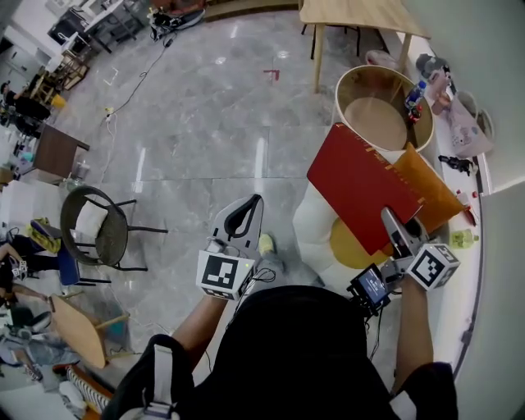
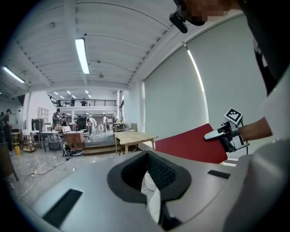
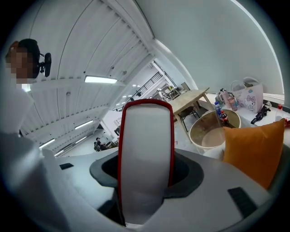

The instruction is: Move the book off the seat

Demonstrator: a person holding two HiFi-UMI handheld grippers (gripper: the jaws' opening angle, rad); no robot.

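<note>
My right gripper (image 1: 395, 223) is shut on the near edge of a large red book (image 1: 359, 182) and holds it tilted in the air above a white seat (image 1: 312, 220) with a yellow cushion (image 1: 349, 248). In the right gripper view the book (image 3: 145, 154) stands edge-on between the jaws, pale pages inside a red cover. The left gripper view shows the book (image 2: 188, 145) and the right gripper (image 2: 217, 134) from the side. My left gripper (image 1: 250, 205) hovers over the floor left of the seat. Its jaws (image 2: 146, 170) are shut with nothing between them.
An orange cushion (image 1: 428, 193) leans at the seat's right, behind the book. A round wooden tub (image 1: 381, 102) with bottles (image 1: 414, 97) on its rim stands beyond. A wooden table (image 1: 361, 16) lies farther back. A dark chair (image 1: 98, 228) is at the left.
</note>
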